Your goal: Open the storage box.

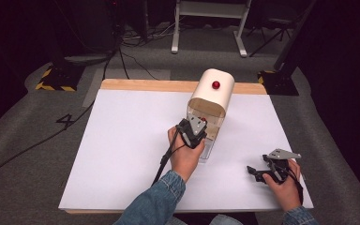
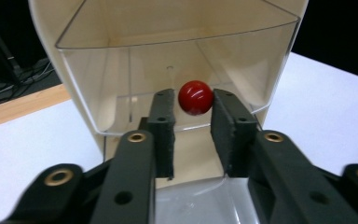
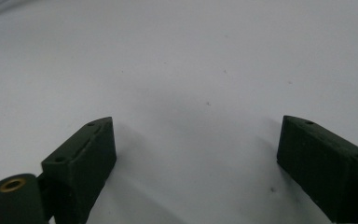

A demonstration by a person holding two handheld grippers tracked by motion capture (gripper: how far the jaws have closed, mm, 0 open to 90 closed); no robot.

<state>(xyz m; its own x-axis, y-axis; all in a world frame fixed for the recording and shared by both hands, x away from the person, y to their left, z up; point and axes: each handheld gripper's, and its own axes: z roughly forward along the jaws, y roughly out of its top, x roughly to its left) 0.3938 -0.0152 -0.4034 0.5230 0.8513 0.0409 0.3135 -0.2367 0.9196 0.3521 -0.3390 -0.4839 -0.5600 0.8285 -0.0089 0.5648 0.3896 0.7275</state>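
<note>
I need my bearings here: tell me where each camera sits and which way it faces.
High view: above the person's side, looking forward and down on the table; forearms, both hands show.
Left gripper view: on the left gripper, facing the drawer and red knob.
Right gripper view: on the right gripper, facing table.
Shared: high and left views show the dispenser.

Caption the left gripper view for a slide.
Left gripper jaws flank a red ball at the mouth of a cream, clear-fronted dispenser on a white table.
</note>
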